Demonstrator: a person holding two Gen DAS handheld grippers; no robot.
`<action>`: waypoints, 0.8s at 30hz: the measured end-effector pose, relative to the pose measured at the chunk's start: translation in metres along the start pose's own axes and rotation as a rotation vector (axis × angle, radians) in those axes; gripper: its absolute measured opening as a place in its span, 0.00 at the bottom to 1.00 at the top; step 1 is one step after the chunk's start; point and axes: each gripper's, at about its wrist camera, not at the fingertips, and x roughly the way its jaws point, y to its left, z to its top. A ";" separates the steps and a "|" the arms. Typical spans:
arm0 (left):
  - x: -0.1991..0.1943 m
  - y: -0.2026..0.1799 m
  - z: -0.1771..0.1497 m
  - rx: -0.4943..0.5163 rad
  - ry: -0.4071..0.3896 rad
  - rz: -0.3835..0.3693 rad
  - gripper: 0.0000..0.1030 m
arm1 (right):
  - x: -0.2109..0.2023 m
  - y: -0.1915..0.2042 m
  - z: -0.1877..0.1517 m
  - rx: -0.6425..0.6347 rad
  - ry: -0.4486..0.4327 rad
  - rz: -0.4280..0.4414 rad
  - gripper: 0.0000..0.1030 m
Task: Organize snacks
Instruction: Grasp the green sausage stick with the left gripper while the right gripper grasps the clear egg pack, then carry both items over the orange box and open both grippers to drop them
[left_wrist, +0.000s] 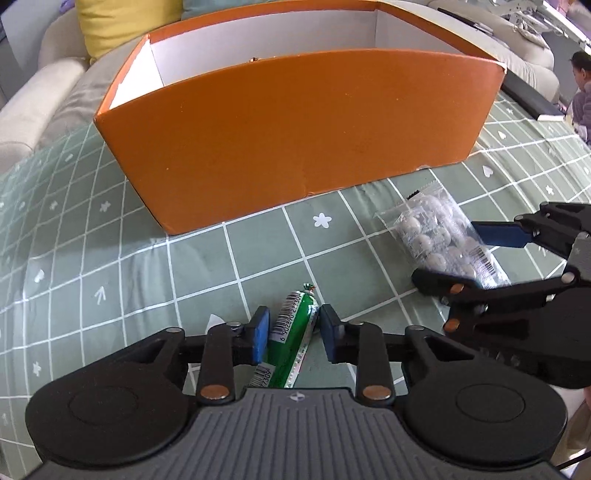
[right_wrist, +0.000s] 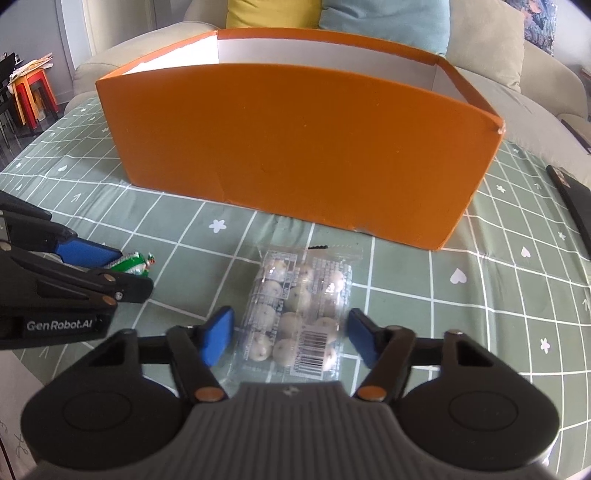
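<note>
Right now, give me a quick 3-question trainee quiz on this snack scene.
1. True or false: the green sausage stick lies between the left gripper fingers.
2. What lies between the right gripper fingers? A) clear bag of round snacks B) a can C) a spoon
3. Fill in: both snacks lie on the green checked cloth, outside the ____ box.

Key: 1 true; 2 A; 3 orange.

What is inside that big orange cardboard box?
Only the white inner walls of the orange cardboard box show. Its tall front wall hides the floor, so any snacks inside cannot be seen.
</note>
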 end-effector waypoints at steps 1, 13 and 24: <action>0.000 -0.001 -0.001 -0.003 -0.002 0.005 0.30 | 0.000 -0.001 0.000 0.009 0.003 0.000 0.56; -0.016 0.020 -0.014 -0.166 0.002 -0.016 0.28 | -0.015 -0.001 0.001 0.046 0.011 0.030 0.51; -0.054 0.032 -0.013 -0.260 -0.048 -0.034 0.25 | -0.050 0.014 0.008 0.002 -0.045 0.066 0.51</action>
